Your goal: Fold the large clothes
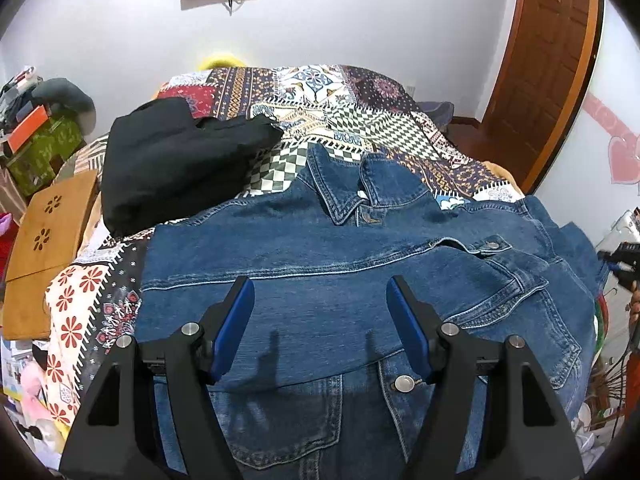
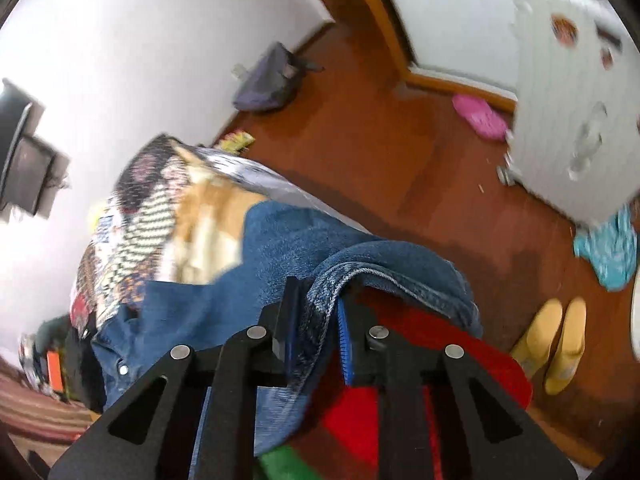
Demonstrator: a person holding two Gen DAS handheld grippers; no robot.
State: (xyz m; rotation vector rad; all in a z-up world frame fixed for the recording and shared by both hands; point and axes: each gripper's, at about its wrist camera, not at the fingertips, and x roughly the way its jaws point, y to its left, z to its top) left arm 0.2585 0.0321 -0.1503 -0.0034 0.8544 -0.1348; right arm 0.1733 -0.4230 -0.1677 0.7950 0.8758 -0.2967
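Observation:
A blue denim jacket (image 1: 320,248) lies front up on the patterned bed cover (image 1: 320,96), collar toward the far wall, one sleeve folded across the chest. My left gripper (image 1: 320,292) hovers open and empty just above the jacket's lower front. In the right wrist view my right gripper (image 2: 320,304) is shut on a bunched edge of the denim jacket (image 2: 280,248) at the bed's right side, above the floor. The right gripper also shows at the right edge of the left wrist view (image 1: 620,260).
A folded black garment (image 1: 176,160) lies on the bed's far left. A wooden board (image 1: 48,228) leans at the left of the bed. Right of the bed is wooden floor (image 2: 400,160) with yellow slippers (image 2: 556,344), a pink slipper (image 2: 480,116) and a white cabinet (image 2: 568,100).

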